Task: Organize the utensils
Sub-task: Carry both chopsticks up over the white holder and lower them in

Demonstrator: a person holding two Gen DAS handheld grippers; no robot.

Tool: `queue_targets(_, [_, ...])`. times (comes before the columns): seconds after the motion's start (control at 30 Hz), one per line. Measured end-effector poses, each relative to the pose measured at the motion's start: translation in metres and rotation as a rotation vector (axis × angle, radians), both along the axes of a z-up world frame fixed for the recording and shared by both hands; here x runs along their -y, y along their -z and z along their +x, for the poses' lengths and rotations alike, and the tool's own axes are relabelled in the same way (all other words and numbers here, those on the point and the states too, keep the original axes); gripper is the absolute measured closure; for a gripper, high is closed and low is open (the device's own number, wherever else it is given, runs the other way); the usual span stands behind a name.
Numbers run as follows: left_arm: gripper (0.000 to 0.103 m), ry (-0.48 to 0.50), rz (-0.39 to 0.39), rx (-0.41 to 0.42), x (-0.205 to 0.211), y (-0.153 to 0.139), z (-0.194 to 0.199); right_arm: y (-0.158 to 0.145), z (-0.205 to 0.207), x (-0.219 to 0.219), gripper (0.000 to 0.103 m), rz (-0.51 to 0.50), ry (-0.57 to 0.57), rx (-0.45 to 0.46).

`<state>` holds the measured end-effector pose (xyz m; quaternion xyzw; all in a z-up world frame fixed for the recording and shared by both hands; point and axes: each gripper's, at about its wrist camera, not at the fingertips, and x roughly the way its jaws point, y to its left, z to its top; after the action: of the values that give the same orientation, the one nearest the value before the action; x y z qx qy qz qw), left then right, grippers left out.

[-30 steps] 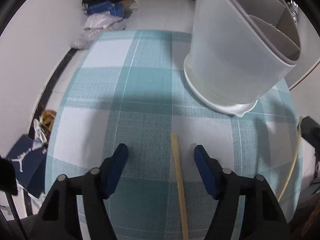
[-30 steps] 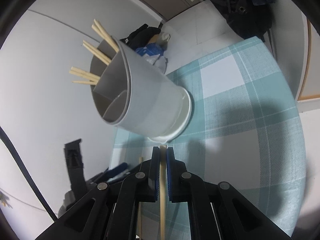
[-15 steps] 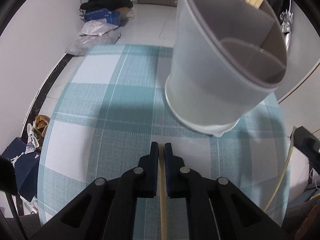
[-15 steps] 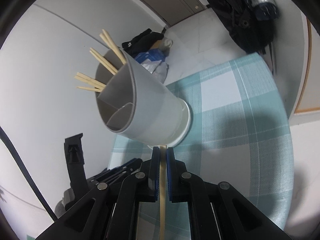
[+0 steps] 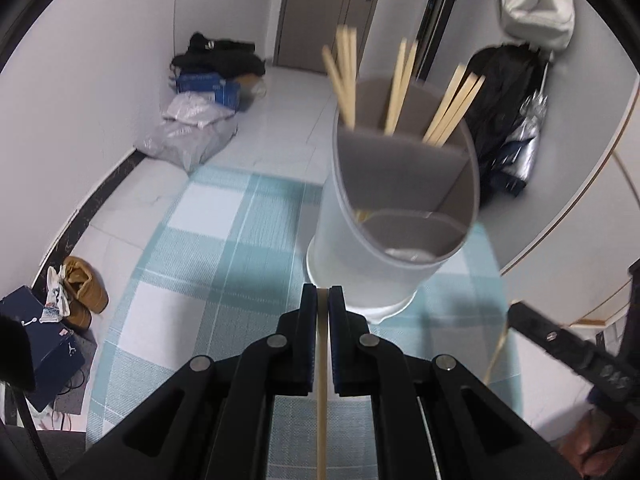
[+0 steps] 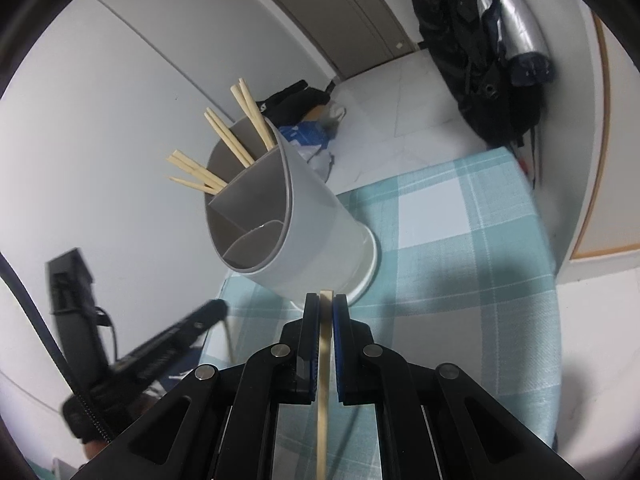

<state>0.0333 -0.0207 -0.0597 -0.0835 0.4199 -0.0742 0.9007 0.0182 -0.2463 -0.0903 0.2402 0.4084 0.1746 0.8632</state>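
One chopstick (image 5: 322,392) is clamped in the closed left hand-held gripper (image 5: 322,300), another chopstick (image 6: 325,360) in the closed right hand-held gripper (image 6: 326,304). Both should be tilted tip-down over the holder (image 5: 384,248) on the checked surface (image 5: 208,288), beside the chopsticks already stored (image 5: 396,92). A second ago, the left jaws were open around its stick.

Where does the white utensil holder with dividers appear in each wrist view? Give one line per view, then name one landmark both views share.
Left wrist view: the utensil holder stands right of centre, above the left tool.
Right wrist view: the utensil holder sits centre-left, leaning, above the right tool.
Shared landmark: the teal checked tablecloth beneath it.
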Motion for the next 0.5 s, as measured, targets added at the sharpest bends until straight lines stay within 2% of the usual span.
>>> queue_targets(0.27, [0.101, 0.032, -0.003, 0.133, 0.002, -0.033, -0.021, -0.017, -0.014, 0.001, 0.097, -0.019, 0.004, 0.080])
queue_targets(0.37, [0.101, 0.055, 0.014, 0.152, 0.006, -0.039, -0.027, -0.028, -0.021, -0.004, 0.097, -0.046, -0.003, 0.127])
queue_targets(0.5, [0.101, 0.089, 0.034, 0.164, 0.011, -0.044, -0.035, -0.034, -0.027, -0.009, 0.098, -0.045, -0.010, 0.142])
